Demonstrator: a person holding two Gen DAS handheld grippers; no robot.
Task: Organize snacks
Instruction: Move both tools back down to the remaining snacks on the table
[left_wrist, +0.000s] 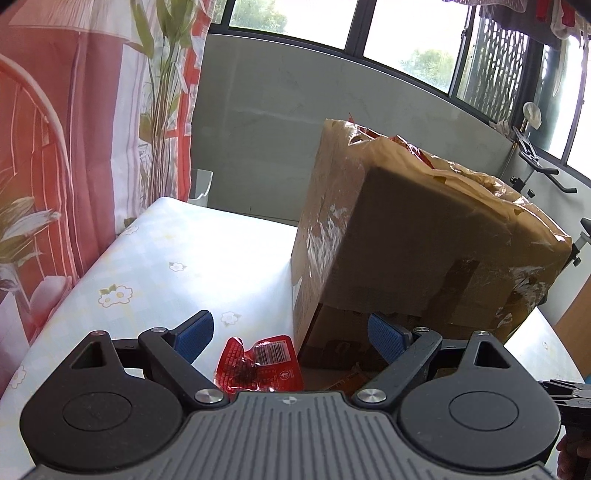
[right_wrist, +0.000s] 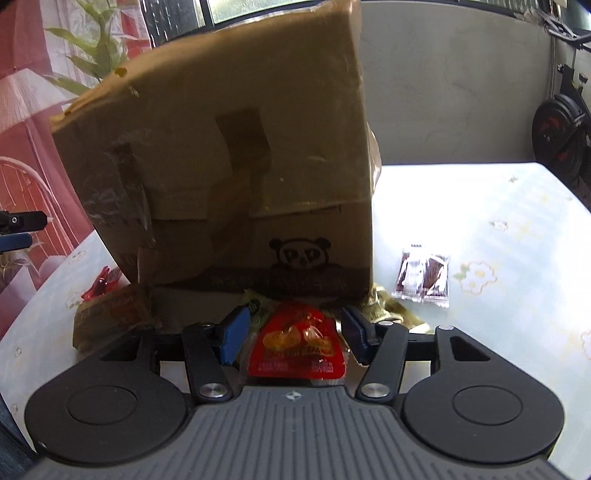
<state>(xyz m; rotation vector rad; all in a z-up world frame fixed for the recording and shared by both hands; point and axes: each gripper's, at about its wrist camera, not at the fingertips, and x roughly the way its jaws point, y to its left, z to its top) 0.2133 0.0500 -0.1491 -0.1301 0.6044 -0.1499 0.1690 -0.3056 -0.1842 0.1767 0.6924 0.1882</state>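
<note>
Both grippers have jaws spread, gripping nothing. The left gripper (left_wrist: 290, 334) frames a red packet (left_wrist: 259, 363); the right gripper (right_wrist: 292, 334) frames another red pouch (right_wrist: 297, 345). The box (right_wrist: 229, 158) stands at twelve o'clock. Best to lower squarely and pinch mid-packet.

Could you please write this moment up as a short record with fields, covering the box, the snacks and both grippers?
surface: table with a pale floral cover
box: cardboard box, taped, panda print low on its front
left gripper: jaws open, a red snack packet lying between them beside the box
right gripper: jaws open, a red pouch between them at the box's foot
other snack: dark brown sachet lying apart, to the right of the box
held: nothing gripped by either gripper
</note>
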